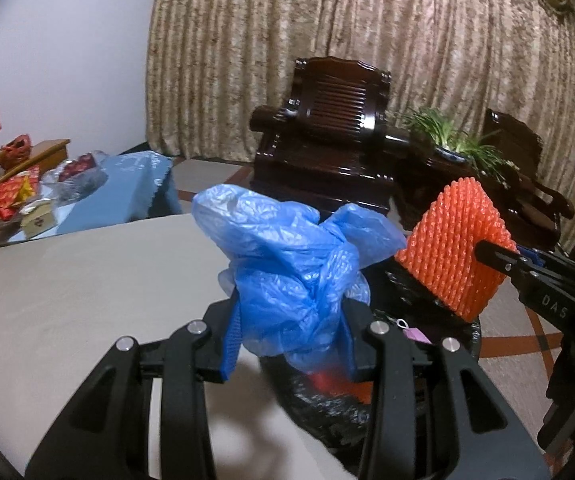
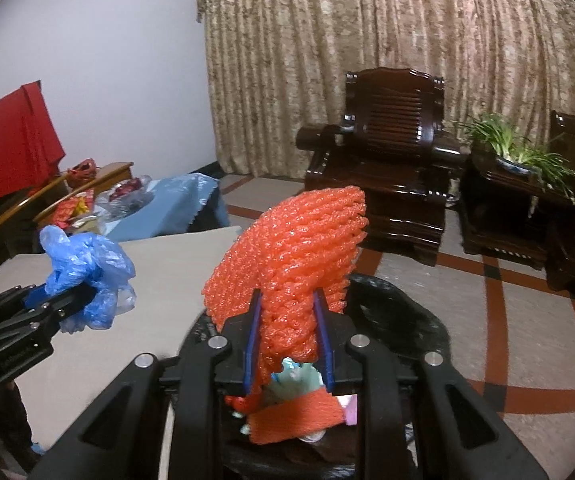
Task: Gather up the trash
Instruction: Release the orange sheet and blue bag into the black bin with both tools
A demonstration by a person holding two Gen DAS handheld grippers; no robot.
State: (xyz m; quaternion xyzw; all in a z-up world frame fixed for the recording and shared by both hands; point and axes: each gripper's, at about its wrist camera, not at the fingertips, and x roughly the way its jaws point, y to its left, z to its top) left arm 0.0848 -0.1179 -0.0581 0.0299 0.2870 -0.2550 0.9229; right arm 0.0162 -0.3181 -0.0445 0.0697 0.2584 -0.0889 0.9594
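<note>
Grippers each clench trash above the round bin lined with a black plastic bag (image 2: 399, 320): the left gripper (image 1: 291, 344) pinches a crumpled blue plastic bag (image 1: 291, 256), the right gripper (image 2: 289, 340) a piece of orange foam fruit netting (image 2: 291, 256), beside the beige tabletop (image 1: 87, 280).

Grippers: two, the left gripper (image 1: 291, 336) and the right gripper (image 2: 289, 336)
Blue plastic bags: one (image 1: 291, 256)
Orange foam nets: two, one held upright (image 2: 291, 256) and one lying in the bin (image 2: 297, 416)
Black-lined trash bins: one (image 2: 399, 320)
Dark wooden armchairs: one in full view (image 2: 387, 176)
Potted plants: one (image 2: 515, 156)
Beige tables: one (image 1: 67, 288)
Blue-clothed tables: one (image 2: 175, 208)
</note>
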